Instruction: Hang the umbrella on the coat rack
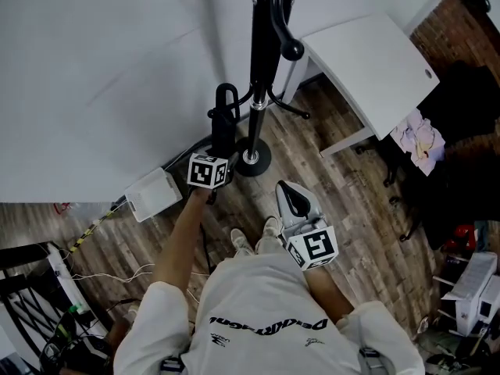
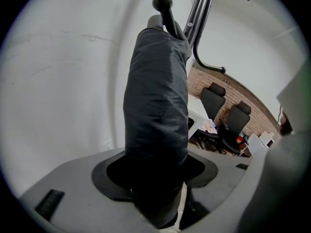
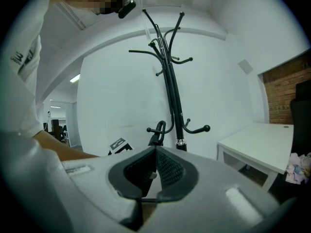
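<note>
Left tool (image 2: 158,174): we record its jaws clamped on the folded black umbrella (image 2: 156,101), which stands up out of the grip and fills the middle of the left gripper view. Right tool (image 3: 154,153): jaws brought together with nothing between them, held low in front of the person's white shirt (image 1: 258,326). In the head view the left tool lies at 10 o'clock from it. Umbrella, placement: off the floor, carried in the left tool, with its looped upper end close to the pole of the coat rack (image 1: 264,53), on the pole's 9 o'clock side. We cannot tell whether the two touch. A ball-tipped lower hook (image 2: 162,3) shows just past the umbrella's top, at 12 o'clock in the left gripper view. Rack base (image 1: 251,161): a round foot on the wood-plank floor (image 1: 344,201), at 3 o'clock from the left tool. Pale shoes (image 1: 242,242): on the floor between the two tools, at 6 o'clock from the base. White surface (image 1: 375,69): at 2 o'clock from the base, with a bundle of pale cloth (image 1: 418,141) at its 5 o'clock corner. White box (image 1: 152,195): on the floor against the white wall (image 1: 101,69), at 8 o'clock from the left tool. Loose cables (image 1: 101,272) lie farther out at 7 o'clock. Two dark office chairs (image 2: 216,98): before a brick wall (image 2: 232,89), at 3 o'clock from the umbrella in the left gripper view.
</note>
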The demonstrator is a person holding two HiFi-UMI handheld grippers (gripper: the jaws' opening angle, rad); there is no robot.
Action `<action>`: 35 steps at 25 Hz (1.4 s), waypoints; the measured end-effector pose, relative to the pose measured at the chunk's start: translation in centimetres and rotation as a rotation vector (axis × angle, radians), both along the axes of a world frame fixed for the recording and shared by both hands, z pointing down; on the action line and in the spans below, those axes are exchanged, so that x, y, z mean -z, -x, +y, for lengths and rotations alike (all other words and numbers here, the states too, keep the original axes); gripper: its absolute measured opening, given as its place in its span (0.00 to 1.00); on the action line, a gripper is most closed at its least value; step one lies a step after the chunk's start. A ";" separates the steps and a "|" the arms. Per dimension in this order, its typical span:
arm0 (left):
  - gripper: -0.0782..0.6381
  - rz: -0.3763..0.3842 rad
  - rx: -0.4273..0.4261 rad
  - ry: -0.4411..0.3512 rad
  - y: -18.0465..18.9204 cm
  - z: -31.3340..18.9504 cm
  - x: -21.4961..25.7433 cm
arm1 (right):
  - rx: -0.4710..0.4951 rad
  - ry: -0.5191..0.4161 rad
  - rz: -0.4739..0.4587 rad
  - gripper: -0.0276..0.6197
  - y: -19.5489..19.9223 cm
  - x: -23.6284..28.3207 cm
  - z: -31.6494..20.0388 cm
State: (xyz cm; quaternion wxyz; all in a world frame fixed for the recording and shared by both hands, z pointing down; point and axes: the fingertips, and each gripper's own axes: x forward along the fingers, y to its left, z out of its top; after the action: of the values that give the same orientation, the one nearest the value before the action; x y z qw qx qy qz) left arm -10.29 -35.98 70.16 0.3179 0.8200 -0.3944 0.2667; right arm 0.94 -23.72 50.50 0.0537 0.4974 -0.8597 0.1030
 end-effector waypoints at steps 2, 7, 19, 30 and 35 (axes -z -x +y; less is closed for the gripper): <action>0.46 0.000 -0.011 0.005 -0.8 0.0 -0.5 | -0.009 0.003 -0.002 0.04 -0.5 -0.1 -0.1; 0.46 0.007 -0.017 0.018 -1.7 0.1 -1.3 | -0.022 0.004 0.005 0.04 -1.0 -0.1 -0.1; 0.46 -0.031 -0.019 0.075 -2.9 0.5 -5.1 | -0.029 0.013 0.016 0.04 -1.3 -0.5 0.5; 0.47 -0.061 -0.026 0.085 -4.8 -2.3 -7.0 | -0.037 0.027 0.028 0.04 -2.3 -1.4 1.3; 0.48 -0.096 -0.020 0.092 -5.2 -4.1 -7.6 | -0.055 0.039 0.034 0.04 -2.7 -1.8 1.5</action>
State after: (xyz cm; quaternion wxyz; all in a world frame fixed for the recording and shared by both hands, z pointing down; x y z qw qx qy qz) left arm -5.09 -40.04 77.79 0.3334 0.7947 -0.3880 0.3268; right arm 3.67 -22.27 52.31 0.0752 0.5214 -0.8425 0.1126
